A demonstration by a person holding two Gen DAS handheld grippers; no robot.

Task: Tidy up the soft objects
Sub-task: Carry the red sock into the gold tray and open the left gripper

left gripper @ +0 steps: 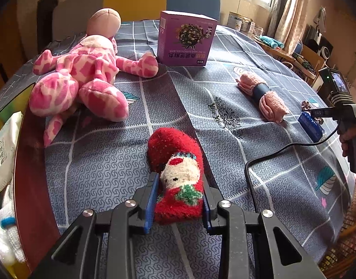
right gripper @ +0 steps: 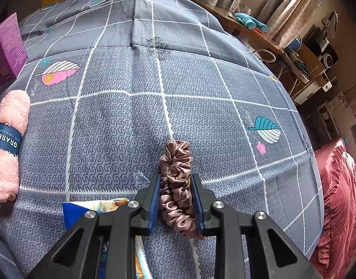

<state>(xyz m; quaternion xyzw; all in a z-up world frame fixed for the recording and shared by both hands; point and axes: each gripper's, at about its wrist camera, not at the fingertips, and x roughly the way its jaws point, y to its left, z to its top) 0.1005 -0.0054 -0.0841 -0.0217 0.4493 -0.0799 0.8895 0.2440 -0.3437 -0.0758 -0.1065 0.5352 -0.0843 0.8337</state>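
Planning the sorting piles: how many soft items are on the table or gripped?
4: red sock in left gripper; scrunchie in right gripper; plush far left; towel roll right. Others may be hidden.

The right gripper [right gripper: 175, 200] squeezes a shiny brown scrunchie [right gripper: 176, 186] above the gray tablecloth [right gripper: 122, 116], with a pink towel roll [right gripper: 8, 144] far left.

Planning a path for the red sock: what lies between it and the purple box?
Only bare tablecloth between the red sock and purple box, in the left wrist view.
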